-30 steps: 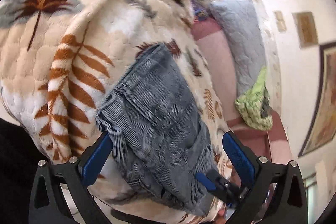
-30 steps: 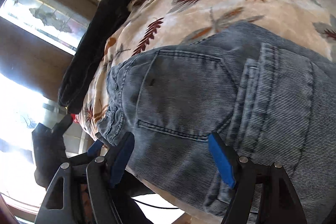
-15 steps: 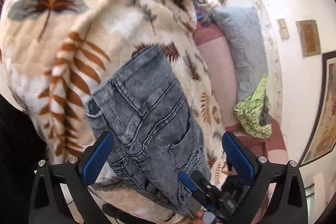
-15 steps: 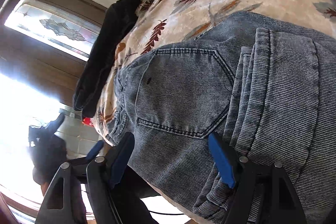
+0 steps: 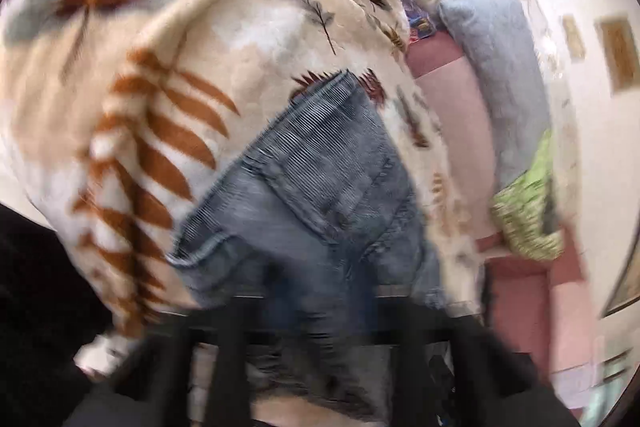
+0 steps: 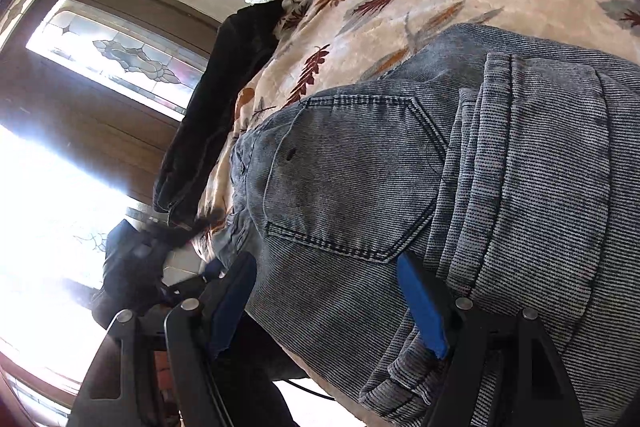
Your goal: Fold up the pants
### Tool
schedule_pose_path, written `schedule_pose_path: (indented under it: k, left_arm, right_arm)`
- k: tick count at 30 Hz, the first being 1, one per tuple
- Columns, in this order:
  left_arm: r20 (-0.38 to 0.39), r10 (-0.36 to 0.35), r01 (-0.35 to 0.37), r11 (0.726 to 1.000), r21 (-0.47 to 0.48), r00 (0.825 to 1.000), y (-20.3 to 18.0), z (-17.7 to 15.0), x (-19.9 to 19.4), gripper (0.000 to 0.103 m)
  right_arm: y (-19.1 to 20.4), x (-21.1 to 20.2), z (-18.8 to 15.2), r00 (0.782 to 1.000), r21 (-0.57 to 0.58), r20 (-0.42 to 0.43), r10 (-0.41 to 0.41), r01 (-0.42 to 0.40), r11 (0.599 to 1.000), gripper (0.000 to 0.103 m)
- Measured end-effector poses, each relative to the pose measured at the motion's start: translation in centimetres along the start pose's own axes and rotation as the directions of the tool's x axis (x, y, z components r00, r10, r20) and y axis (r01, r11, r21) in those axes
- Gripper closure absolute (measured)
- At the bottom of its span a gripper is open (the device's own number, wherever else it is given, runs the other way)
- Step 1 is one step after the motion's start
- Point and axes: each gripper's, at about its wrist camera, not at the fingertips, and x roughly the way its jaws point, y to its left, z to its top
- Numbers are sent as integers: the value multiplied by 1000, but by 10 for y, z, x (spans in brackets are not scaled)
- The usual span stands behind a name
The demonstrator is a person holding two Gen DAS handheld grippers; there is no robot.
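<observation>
Folding in progress. The pants (image 6: 460, 187) lie already doubled on the leaf-print blanket (image 5: 152, 75) of the bed, back pocket up, near its front edge. The left gripper (image 5: 316, 319), blurred, has snapped closed on the near denim edge. The right gripper (image 6: 328, 303) stands wide, straddling the fabric without pinching. Further folds likely remain.
</observation>
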Motion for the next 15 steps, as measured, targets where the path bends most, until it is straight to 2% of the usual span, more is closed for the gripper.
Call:
schedule_pose_path:
  k: [2,6,8,10,11,13,15]
  left_arm:
    - [25,-1,1,1000,15,1000,-2,-2,-9,96]
    - [151,27,-55,981,185,988,-27,-25,-41,96]
    - [194,57,-100,971,219,979,-26,-36,-44,96]
    - [153,113,-138,977,163,982,-12,-35,-26,96]
    - [89,139,-148,984,100,986,8,-30,-13,95]
    - [42,96,-97,995,25,995,29,-24,-5,94]
    - [51,102,-105,993,46,993,24,-20,-10,94]
  right_arm:
    - [1,0,-1,1000,-5,1,-4,4,1000,27]
    - [4,0,-4,1000,-14,9,-9,9,1000,27]
    - [5,0,-5,1000,-15,8,-15,16,1000,27]
    - [8,2,-3,999,-2,-7,-34,34,999,27]
    - [10,1,0,998,14,-25,-53,54,998,27]
    - [18,-6,8,996,32,-41,-77,78,996,27]
    - [33,-16,21,997,-3,-20,-75,75,997,27]
